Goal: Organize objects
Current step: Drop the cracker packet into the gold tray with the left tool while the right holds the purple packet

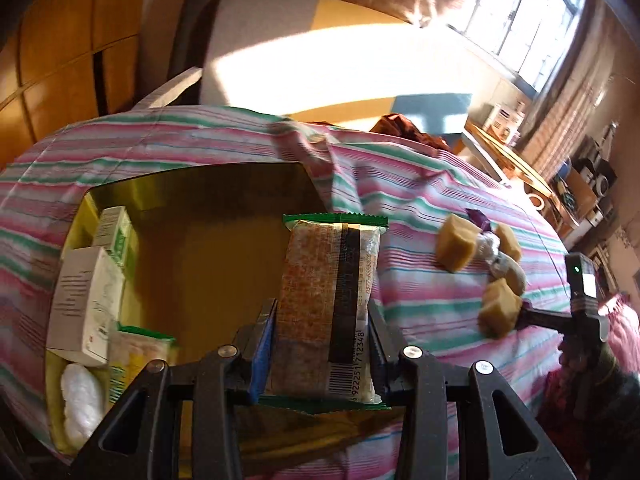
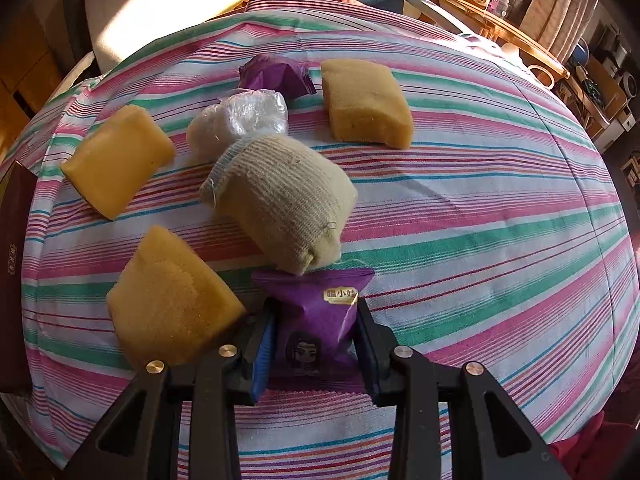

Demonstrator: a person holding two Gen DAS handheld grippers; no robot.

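Left fingers [image 1: 322, 320] clamp a green-edged packet [image 1: 326, 300] over the box [image 1: 200, 200], angled down; right fingers [image 2: 316, 332] steeply pinch a purple packet [image 2: 316, 316].

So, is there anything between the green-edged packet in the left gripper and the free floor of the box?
Nothing visible blocks it. The left gripper holds the green-edged packet above the box, whose middle floor is bare. The white cartons and other packets stand only along its left wall.

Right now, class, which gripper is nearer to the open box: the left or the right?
Left. The left gripper, holding a green-edged snack packet, hangs over the open box. The right gripper grips a purple packet out on the striped cloth.
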